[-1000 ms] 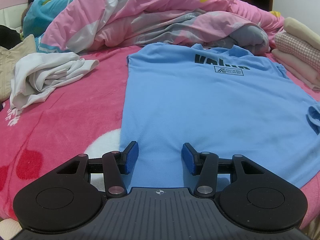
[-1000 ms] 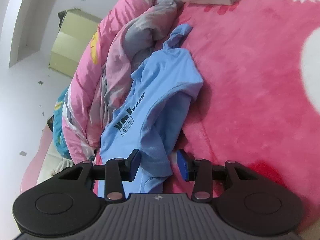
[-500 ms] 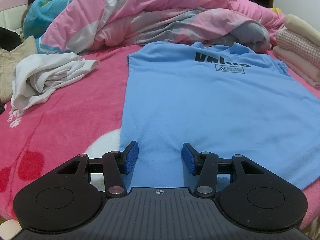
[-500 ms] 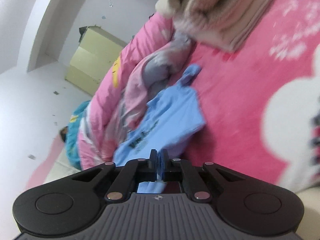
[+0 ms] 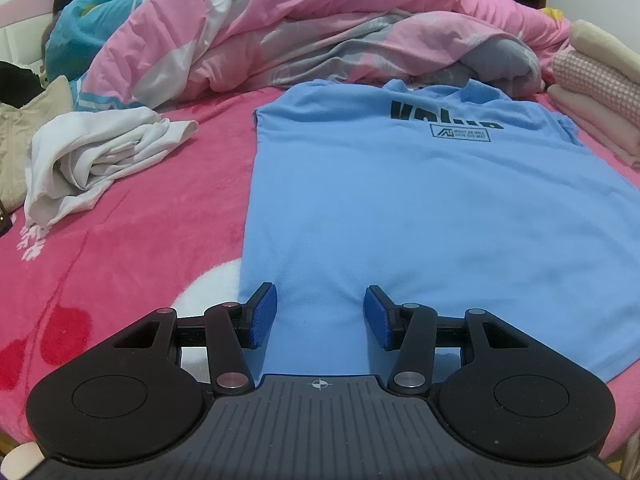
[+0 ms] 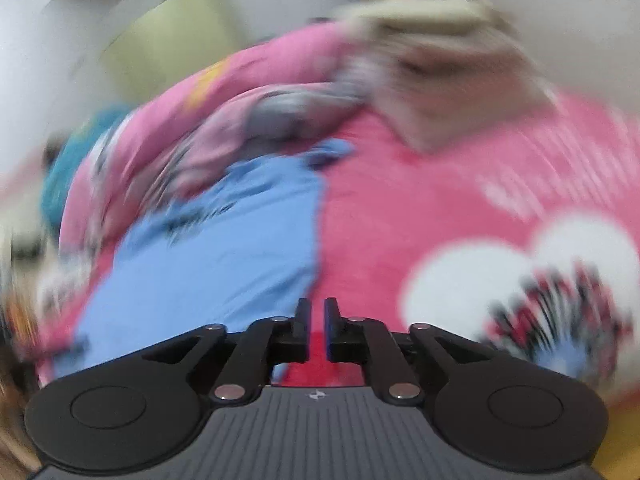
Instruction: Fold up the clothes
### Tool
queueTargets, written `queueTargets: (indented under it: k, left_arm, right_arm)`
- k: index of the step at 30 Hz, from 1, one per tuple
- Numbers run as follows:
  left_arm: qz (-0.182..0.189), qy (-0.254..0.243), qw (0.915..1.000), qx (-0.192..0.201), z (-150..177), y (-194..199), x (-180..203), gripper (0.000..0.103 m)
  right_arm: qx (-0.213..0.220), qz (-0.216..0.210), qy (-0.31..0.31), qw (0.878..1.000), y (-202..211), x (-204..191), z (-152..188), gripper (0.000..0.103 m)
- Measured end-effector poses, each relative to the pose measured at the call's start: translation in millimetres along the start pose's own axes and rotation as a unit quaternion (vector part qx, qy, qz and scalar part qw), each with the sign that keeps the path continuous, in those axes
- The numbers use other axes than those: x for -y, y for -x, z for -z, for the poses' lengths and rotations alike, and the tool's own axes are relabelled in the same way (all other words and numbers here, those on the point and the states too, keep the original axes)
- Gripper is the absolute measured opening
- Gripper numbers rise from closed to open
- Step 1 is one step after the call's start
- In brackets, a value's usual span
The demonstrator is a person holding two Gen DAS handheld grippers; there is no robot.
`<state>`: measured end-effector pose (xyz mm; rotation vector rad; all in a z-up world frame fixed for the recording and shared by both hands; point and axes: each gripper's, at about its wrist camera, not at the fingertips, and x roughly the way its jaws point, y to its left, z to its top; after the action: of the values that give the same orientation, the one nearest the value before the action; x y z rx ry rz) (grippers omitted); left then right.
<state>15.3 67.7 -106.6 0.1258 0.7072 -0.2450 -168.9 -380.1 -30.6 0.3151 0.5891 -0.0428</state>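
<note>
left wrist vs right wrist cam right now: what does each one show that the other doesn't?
Left wrist only: the white garment crumpled on the blanket to the left of the shirt, the shirt's black print sharp, and the left gripper, jaws apart, over the shirt's near hem.

Right wrist only: a yellow-green cabinet against the wall, a white patch with a dark pattern on the blanket, and the right gripper, jaws just opened to a narrow gap with nothing between them. The whole view is motion-blurred.

Both: the blue T-shirt laid flat, the pink blanket, the bunched duvet, the folded stack.
</note>
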Motion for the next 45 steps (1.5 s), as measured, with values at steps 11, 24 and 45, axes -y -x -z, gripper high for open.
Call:
queueTargets:
  k: [11,24,45]
  left_arm:
    - [0.001,0.002,1.0,0.003,0.7,0.1,-0.1,0.049]
    - [0.003,0.003,1.0,0.006,1.8,0.3,-1.3,0.049]
    - [0.007,0.004,0.9999,0.009,1.6,0.6,-1.7,0.049]
  right_arm:
    - [-0.058,0.037,0.359,0.931,-35.9,-106.3,32.6,0.031]
    - [-0.048,0.07,0.302,0.949,-26.7,-79.2,34.7,0.004]
    - [-0.031,0.061,0.262,0.963,-13.2,-71.9,32.6,0.043]
